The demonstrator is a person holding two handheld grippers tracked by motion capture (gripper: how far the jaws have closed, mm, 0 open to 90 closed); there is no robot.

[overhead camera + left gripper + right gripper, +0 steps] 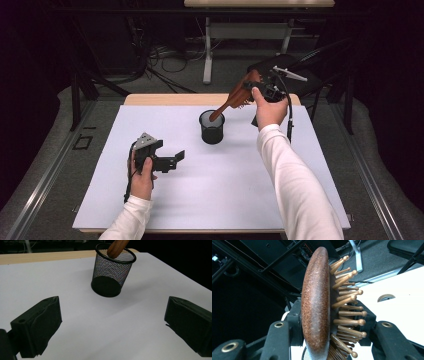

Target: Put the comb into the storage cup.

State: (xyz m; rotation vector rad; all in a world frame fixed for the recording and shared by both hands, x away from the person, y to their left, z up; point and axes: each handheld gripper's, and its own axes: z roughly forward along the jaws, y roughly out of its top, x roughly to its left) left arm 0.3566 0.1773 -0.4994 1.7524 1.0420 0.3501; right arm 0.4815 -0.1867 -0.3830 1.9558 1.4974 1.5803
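Note:
A brown wooden hairbrush [234,98] leans with its handle down inside a black mesh cup [212,128] at the middle back of the white table [210,200]. My right gripper [252,85] is raised behind the cup and shut on the brush head [316,302], whose wooden bristles [348,313] point to one side. My left gripper [172,161] rests low at the front left, open and holding nothing. In the left gripper view it [112,325] faces the cup [111,272], with the brush handle [117,247] dipping over the rim.
Wooden table edge [165,99] runs behind the white sheet. A desk frame [207,50] and cables lie on the floor beyond. A dark seat [305,75] stands at the back right. Bare white surface lies between the cup and the left gripper.

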